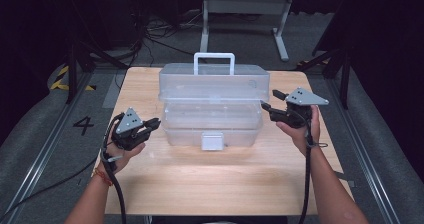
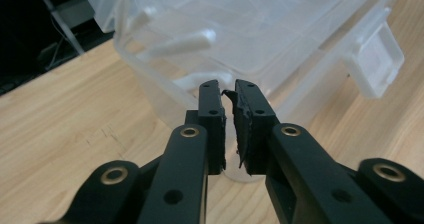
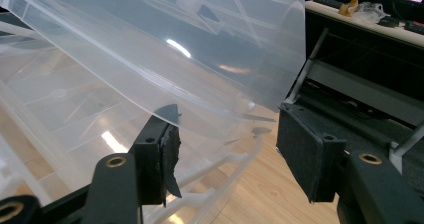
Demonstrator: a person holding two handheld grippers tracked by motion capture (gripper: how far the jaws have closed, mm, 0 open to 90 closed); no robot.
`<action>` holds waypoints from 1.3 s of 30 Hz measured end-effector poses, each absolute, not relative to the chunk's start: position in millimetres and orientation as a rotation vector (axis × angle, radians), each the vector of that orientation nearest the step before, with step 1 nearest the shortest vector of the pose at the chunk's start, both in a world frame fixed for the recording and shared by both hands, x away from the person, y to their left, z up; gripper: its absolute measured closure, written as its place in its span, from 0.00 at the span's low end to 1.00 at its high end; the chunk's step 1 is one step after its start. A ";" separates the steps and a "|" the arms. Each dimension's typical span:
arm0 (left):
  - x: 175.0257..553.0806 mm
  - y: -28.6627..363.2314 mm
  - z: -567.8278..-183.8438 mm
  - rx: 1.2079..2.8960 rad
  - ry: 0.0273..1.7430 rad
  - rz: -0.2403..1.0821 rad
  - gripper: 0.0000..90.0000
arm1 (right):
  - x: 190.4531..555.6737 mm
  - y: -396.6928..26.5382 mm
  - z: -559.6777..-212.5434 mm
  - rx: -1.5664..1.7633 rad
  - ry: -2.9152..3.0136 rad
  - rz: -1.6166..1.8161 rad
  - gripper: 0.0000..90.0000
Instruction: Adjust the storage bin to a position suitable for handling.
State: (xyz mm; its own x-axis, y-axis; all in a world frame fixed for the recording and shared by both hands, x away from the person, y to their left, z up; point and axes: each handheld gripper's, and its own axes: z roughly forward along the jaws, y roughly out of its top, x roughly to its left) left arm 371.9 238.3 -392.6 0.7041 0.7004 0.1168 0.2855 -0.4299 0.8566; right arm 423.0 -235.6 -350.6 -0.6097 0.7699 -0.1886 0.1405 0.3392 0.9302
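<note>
A clear plastic toolbox (image 1: pixel 212 116) with a white handle (image 1: pixel 214 59) and a white front latch (image 1: pixel 212 140) stands on the wooden table (image 1: pixel 210 184). Its lid (image 1: pixel 214 84) is lifted a little off the trays below. My left gripper (image 1: pixel 156 123) is by the box's lower left corner. In the left gripper view the left gripper (image 2: pixel 228 91) is shut with nothing in it, just short of the box wall (image 2: pixel 240 29). My right gripper (image 1: pixel 268 99) is open at the lid's right end. The lid edge (image 3: pixel 175 49) hangs over the open right gripper (image 3: pixel 230 121).
The box fills the far half of the table, and bare wood lies in front of it. Beyond the table are a white metal stand (image 1: pixel 245 6), cables on the floor (image 1: pixel 150 39) and dark frame legs (image 1: pixel 75 64) at both sides.
</note>
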 end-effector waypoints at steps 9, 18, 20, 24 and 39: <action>367.4 237.8 -402.1 2.061 0.737 0.553 0.88 | 428.1 -233.3 -345.1 0.798 1.948 1.284 0.49; 366.9 233.4 -408.4 2.102 0.722 0.534 0.86 | 433.9 -229.4 -338.3 0.798 1.921 1.280 0.55; 366.9 232.6 -409.2 2.101 0.725 0.526 0.86 | 434.5 -229.2 -337.4 0.799 1.919 1.283 0.55; 368.4 230.7 -412.7 2.112 0.720 0.522 0.85 | 438.1 -227.4 -334.2 0.792 1.900 1.283 0.58; 370.7 230.5 -417.9 2.126 0.728 0.504 0.85 | 453.1 -219.3 -324.7 0.822 1.869 1.280 0.64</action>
